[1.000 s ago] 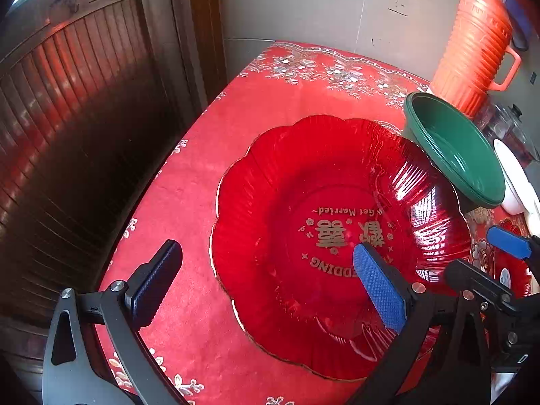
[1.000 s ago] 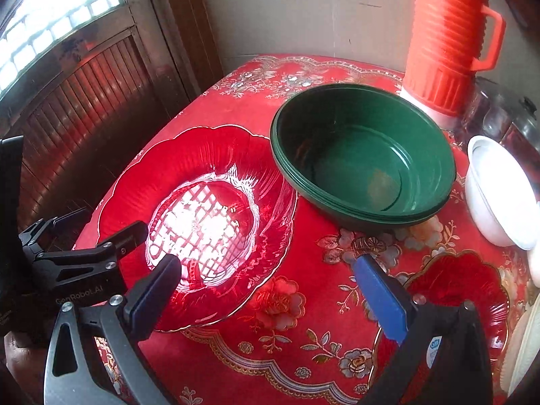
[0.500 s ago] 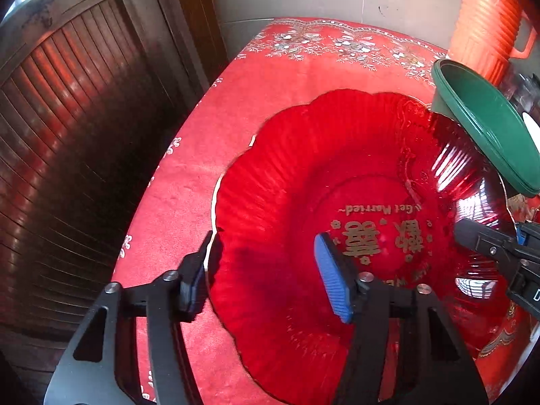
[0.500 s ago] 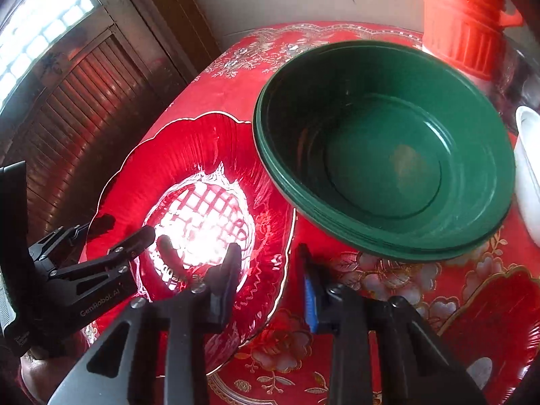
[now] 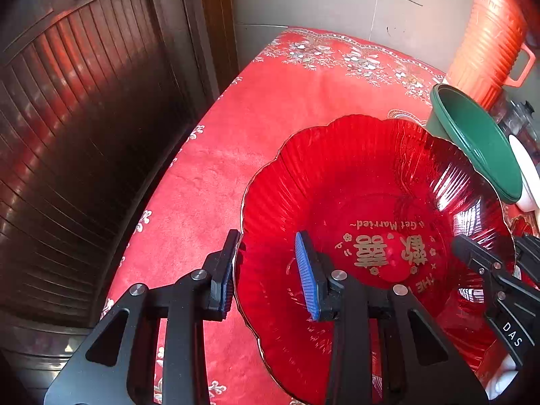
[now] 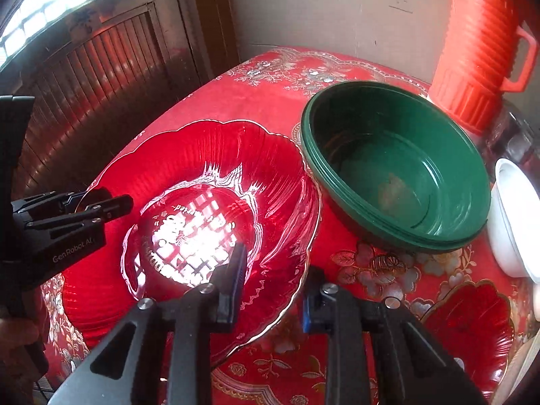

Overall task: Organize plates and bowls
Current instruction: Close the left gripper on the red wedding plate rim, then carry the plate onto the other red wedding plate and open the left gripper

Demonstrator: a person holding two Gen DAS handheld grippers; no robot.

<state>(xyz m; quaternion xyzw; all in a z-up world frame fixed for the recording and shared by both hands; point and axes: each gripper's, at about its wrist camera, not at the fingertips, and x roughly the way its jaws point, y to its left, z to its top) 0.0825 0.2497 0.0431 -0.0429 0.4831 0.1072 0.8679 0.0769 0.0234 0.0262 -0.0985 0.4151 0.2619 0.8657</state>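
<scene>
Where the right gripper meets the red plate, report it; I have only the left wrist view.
Observer: The right gripper straddles the near rim of the red plate, with one finger inside and one outside. Its jaws have just been closing and now pinch the rim.
Operator: Now describe the inside of the green bowl.
Observer: The green bowl holds no dishes. Its edge shows several nested rims, so it looks like a stack.
Operator: Report what lies beyond the plate's right side, near me.
Observer: A smaller red plate lies on the tablecloth, apart from the big one.
</scene>
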